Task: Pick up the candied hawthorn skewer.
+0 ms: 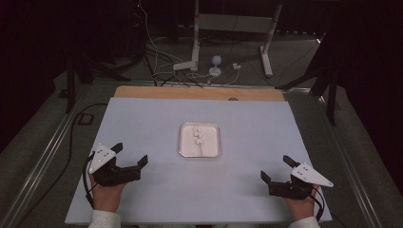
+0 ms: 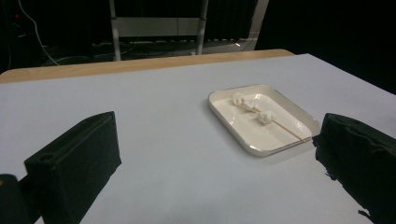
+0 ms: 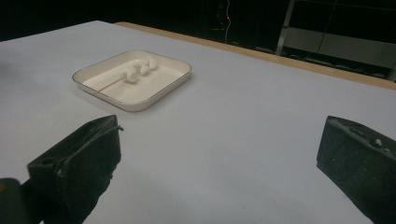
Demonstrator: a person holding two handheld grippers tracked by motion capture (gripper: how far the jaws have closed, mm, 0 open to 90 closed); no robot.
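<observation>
A shallow white tray (image 1: 212, 151) lies at the middle of the table; it shows too in the left gripper view (image 2: 243, 135) and the right gripper view (image 3: 116, 100). On it rests a thin wooden skewer (image 2: 289, 131) carrying three white marshmallows (image 1: 198, 135) (image 2: 266, 116) (image 3: 133, 72). My left gripper (image 1: 129, 154) stands open near the table's front left, jaws wide apart and nothing between them. Near the front right, my right gripper (image 1: 276, 168) is open too and holds nothing. Both are well short of the tray.
The table has a pale sheet (image 1: 157, 123) over it, with a wooden strip (image 1: 190, 93) bare along the far edge. Beyond it stand a white metal frame (image 1: 233, 28) and loose cables (image 1: 161, 61) on a dark floor.
</observation>
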